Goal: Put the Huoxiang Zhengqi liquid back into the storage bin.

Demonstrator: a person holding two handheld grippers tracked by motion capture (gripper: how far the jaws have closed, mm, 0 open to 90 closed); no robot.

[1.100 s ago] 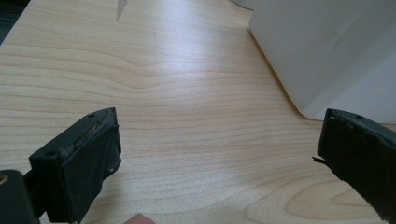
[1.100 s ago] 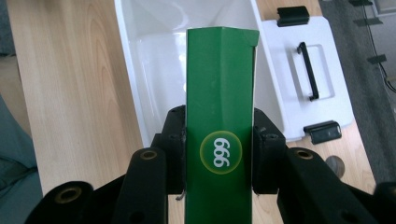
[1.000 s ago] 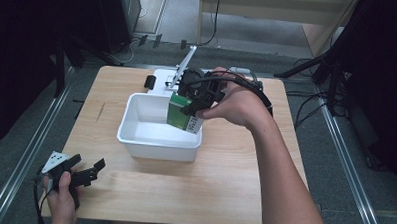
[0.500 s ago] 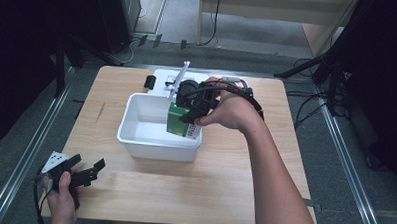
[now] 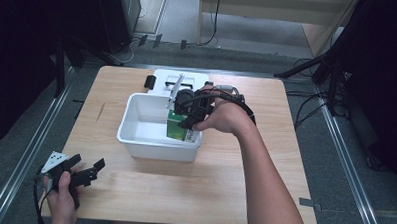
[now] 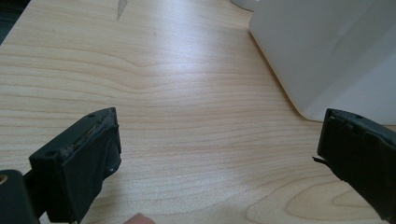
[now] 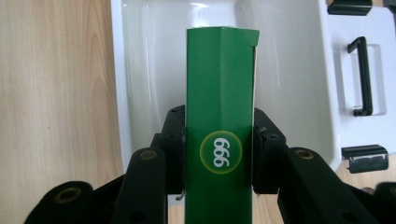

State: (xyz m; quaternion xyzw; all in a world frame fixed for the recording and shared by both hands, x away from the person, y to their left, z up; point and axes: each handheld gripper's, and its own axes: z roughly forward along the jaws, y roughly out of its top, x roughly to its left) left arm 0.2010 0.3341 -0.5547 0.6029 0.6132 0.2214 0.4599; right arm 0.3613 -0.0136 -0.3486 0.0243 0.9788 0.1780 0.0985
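table (image 5: 133, 190) of pale wood, seen from high view w/ dark floor around it. far left, near front-left corner: left gripper (image 5: 87, 169) held in person's left hand (image 5: 61, 197), grey three-cornered plate on top, cable trailing off the edge. jaws spread wide, nothing btwn them. left gripper view confirms: two black jaws well apart over bare wood grain, white tub (image 6: 336, 56) wall at upper right of that view, near but not touching. small dark mark (image 6: 120, 8) on the wood farther off.

centre: white tub (image 5: 135, 140), rectangular, open top, sits on table. behind it, touching or just beside the back rim, a white lid (image 5: 162, 78) lying flat w/ black handle (image 7: 362, 77) and black clips (image 7: 364, 158) at its edges; one clip (image 5: 149, 82) at lid's left side in high view.

right of centre: right gripper (image 5: 186, 116) in person's right hand (image 5: 226, 118), forearm coming up from bottom, cable looped over the hand. gripper points down into tub at its right end. jaws pinch a green box (image 5: 178, 129) by its narrow sides; box partly inside tub, lower end below the rim, close to right wall. can't tell if it touches the tub floor. right gripper view: green box (image 7: 219, 116) clamped btwn both pads, long face to camera, round yellow-ringed badge reading "999" (image 7: 220, 152), far end has a white edge of flap showing. tub interior behind it.
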